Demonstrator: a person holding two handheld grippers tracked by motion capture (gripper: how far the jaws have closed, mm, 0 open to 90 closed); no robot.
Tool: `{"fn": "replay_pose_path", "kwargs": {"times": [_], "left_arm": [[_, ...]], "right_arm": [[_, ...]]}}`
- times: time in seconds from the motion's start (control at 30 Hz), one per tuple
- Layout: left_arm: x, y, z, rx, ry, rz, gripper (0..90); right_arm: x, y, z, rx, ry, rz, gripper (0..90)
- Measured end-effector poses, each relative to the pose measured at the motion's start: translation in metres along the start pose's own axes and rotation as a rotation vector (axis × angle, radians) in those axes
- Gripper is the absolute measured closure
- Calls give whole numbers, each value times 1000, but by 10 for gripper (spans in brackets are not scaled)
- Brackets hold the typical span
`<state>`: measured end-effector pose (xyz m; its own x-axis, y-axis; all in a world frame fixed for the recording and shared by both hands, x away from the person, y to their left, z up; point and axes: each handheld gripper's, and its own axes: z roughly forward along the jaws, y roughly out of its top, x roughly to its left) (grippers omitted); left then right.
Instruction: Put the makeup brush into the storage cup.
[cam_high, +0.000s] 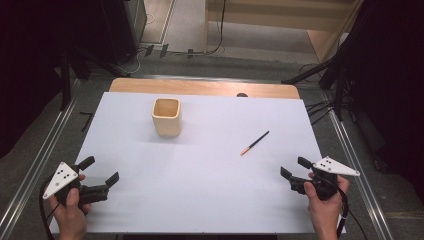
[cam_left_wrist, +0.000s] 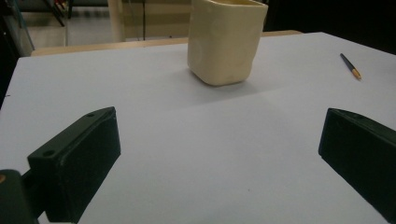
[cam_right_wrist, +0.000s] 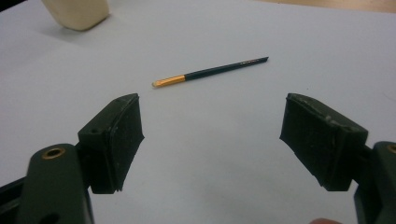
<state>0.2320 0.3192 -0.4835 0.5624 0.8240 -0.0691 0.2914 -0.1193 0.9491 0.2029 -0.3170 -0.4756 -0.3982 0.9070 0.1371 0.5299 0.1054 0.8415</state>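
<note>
On a white sheet (cam_high: 200, 180) covering the table, a slim pencil (cam_high: 255, 143) lay flat at right of centre, well apart from a cream cup (cam_high: 166, 117) standing upright toward the far edge. Its shaft was dark, almost black, with a short orange band at one end. Seen from the high view, its long axis ran diagonally: the orange end pointed toward the person's near side and slightly left, the dark tip toward the far right. In the right gripper view the pencil (cam_right_wrist: 210, 72) lay crosswise just beyond the jaws, orange end at left; a row of tiny marks near the dark tip was too small to read. The left gripper view caught the pencil (cam_left_wrist: 350, 66) far off to the right of the cup (cam_left_wrist: 226, 41).

The cup was a rounded square in outline, open at the top, plain and glossy, with no legible label.

Both tools sat near the front edge, each in a hand. The left gripper (cam_high: 102, 171) rested at the near left corner, its jaws spread wide and holding nothing. The right gripper (cam_high: 295, 167) sat at the near right, jaws likewise parted and empty, aimed toward the pencil. Grey three-cornered plates with black dots topped both.
</note>
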Motion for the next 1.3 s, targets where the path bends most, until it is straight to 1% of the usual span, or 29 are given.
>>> {"fn": "replay_pose_path", "kwargs": {"times": [0.03,0.07,0.13,0.2,0.27,0.33,0.4,0.43,0.47,0.5,0.53,0.57,0.6,0.67,0.7,0.73,0.83,1.0,1.1,1.13,1.17,1.2,1.3], "left_arm": [[1,0,-1,-8,-3,-13,0],[1,0,-1,-8,-3,-13,0],[4,0,-4,-22,-5,-29,0],[6,0,-5,-24,-4,-31,0],[6,0,-5,-22,0,-27,0],[5,1,-4,-13,3,-11,0],[4,1,-3,-12,-2,-8,0],[4,1,-3,-12,-2,-8,0],[3,1,-2,-14,-10,-9,0],[3,1,-2,-14,-10,-9,0],[3,2,-2,-11,-11,-7,0],[3,2,-3,-12,-13,-7,0],[3,2,-3,-12,-13,-7,0],[5,2,-4,-14,-18,-11,0],[5,2,-4,-14,-18,-11,0],[6,2,-4,-16,-20,-11,0],[6,2,-5,-17,-22,-13,0],[5,2,-4,-17,-29,-10,0],[6,2,-4,-16,-32,-11,0],[6,2,-3,-14,-35,-10,0],[6,2,-3,-14,-35,-10,0],[5,2,-3,-10,-36,-7,0],[5,2,-2,-7,-40,-4,0]], "right_arm": [[2,6,4,20,-16,-37,217],[3,9,6,28,-16,-48,213],[3,16,11,44,13,-64,202],[4,23,17,66,23,-77,201],[6,30,23,87,26,-91,193],[6,37,29,110,26,-112,187],[7,44,34,130,27,-125,187],[7,44,34,130,27,-125,187],[7,50,40,151,35,-138,187],[7,50,40,151,35,-138,187],[6,55,46,178,37,-156,188],[7,58,49,193,38,-167,188],[7,58,49,193,38,-167,188],[8,64,56,219,26,-197,194],[8,64,56,219,26,-197,194],[7,68,61,240,46,-195,198],[8,73,67,266,46,-217,208],[9,83,80,322,46,-262,219],[9,86,87,346,47,-298,250],[10,88,89,350,41,-314,255],[10,88,89,350,41,-314,255],[10,90,93,354,36,-326,273],[10,92,97,367,44,-336,283]]}}
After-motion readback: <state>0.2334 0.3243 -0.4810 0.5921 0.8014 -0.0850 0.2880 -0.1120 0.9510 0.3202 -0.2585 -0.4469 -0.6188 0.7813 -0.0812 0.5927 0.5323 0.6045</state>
